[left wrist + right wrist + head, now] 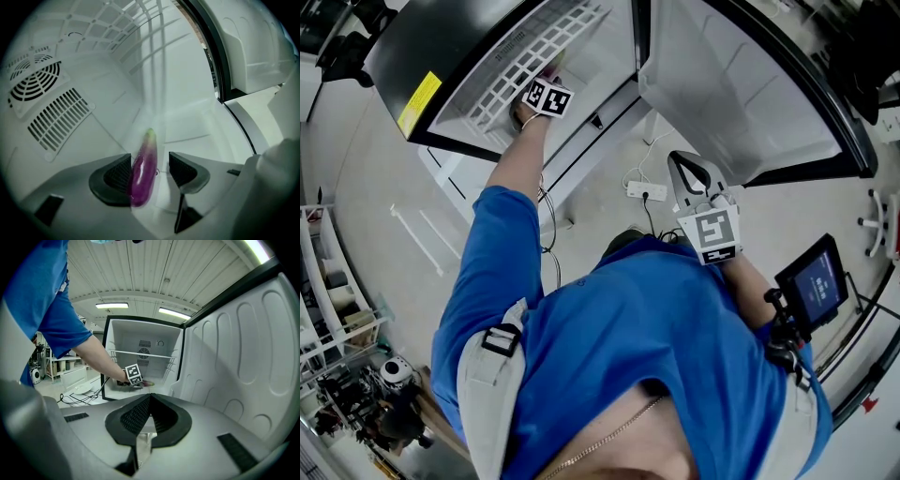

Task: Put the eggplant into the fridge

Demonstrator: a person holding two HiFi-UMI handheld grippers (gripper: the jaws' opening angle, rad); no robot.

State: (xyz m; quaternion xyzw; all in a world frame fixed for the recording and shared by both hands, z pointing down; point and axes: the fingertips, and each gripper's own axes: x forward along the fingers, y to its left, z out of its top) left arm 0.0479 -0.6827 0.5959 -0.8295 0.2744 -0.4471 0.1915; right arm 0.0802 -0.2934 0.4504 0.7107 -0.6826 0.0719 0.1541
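Left gripper (150, 163) reaches inside fridge (108, 140), jaws well apart. Eggplant (144, 171) stands between them, leaning on left pad, clear gap to right pad, green stem end pointing to back wall. Right gripper (149, 404) clenched, pads together, nothing between. Much free room around eggplant; wire shelf (140, 28) above, vent grille (56, 119) at left. Left arm (511, 187) stretched forward into compartment; right gripper held back beside open door (243, 357).
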